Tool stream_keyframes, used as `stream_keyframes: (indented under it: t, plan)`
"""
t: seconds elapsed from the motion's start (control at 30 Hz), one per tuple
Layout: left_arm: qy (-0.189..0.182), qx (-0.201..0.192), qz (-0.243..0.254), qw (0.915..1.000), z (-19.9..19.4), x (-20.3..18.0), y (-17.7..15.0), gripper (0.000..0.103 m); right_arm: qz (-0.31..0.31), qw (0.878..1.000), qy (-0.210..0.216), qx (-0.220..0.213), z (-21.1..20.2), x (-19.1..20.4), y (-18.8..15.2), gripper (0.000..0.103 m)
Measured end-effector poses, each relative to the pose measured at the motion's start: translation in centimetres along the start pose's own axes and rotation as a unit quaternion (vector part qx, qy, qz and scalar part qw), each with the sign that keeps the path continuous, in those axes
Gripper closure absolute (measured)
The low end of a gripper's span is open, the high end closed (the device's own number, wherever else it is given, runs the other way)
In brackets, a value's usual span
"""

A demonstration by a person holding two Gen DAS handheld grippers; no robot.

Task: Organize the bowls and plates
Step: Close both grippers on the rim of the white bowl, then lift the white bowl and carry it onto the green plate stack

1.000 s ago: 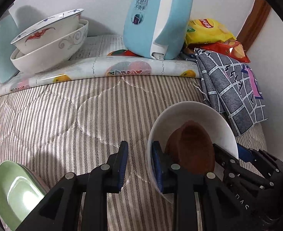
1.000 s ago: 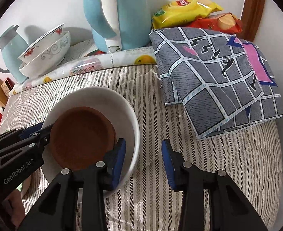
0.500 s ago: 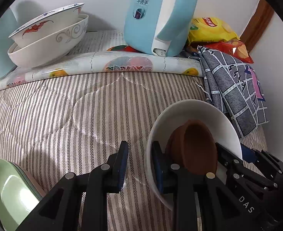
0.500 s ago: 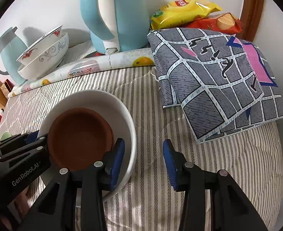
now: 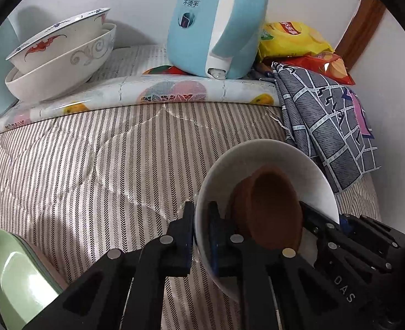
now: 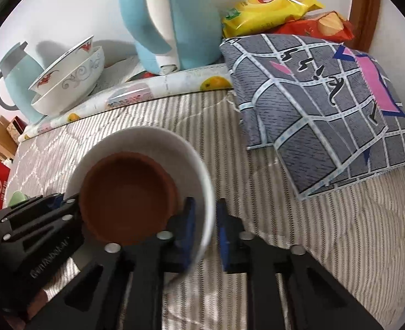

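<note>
Striped quilted bedding [image 5: 98, 165] covered the surface; on it sat the white bowl [image 5: 260, 159] with a brown dish [image 6: 128, 192] inside; the left gripper [image 5: 201, 220] had just closed and clamped the bowl's near rim; the right gripper [image 6: 206, 220] had just closed on the opposite rim, grasping it too; two patterned bowls [image 5: 62, 57] stood stacked beside a blue kettle [image 5: 216, 24]

Both grippers tilt steeply downward, side by side. The left gripper [image 5: 201, 228] has just closed its jaws, and its blue pads pinch the near rim of the white bowl [image 5: 257, 154]. The right gripper [image 6: 205, 225] has also just closed, clamping the bowl's opposite rim, one finger inside, one outside.
</note>
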State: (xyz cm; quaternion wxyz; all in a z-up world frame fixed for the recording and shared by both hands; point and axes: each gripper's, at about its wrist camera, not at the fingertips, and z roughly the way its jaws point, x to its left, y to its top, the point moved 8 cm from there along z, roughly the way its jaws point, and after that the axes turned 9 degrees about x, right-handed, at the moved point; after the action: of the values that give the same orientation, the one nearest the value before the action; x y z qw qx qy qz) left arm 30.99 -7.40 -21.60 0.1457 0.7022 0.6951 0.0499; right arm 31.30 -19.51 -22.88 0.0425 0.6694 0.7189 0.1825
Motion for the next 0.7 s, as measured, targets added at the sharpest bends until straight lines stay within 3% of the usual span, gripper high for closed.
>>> stream_keyframes:
  t: [0.3,0.7]
  plan:
    - [-0.002,-0.001,-0.004,1.0000,-0.5,-0.1,-1.1,0.094,0.007,1.000,-0.005,-0.004,-0.5,0.2,-0.9,0.091]
    - [-0.001,-0.001,0.006,1.0000,-1.7,-0.8,-4.2,0.094,0.013,1.000,-0.007,0.006,-1.6,-0.4,-4.6,0.090]
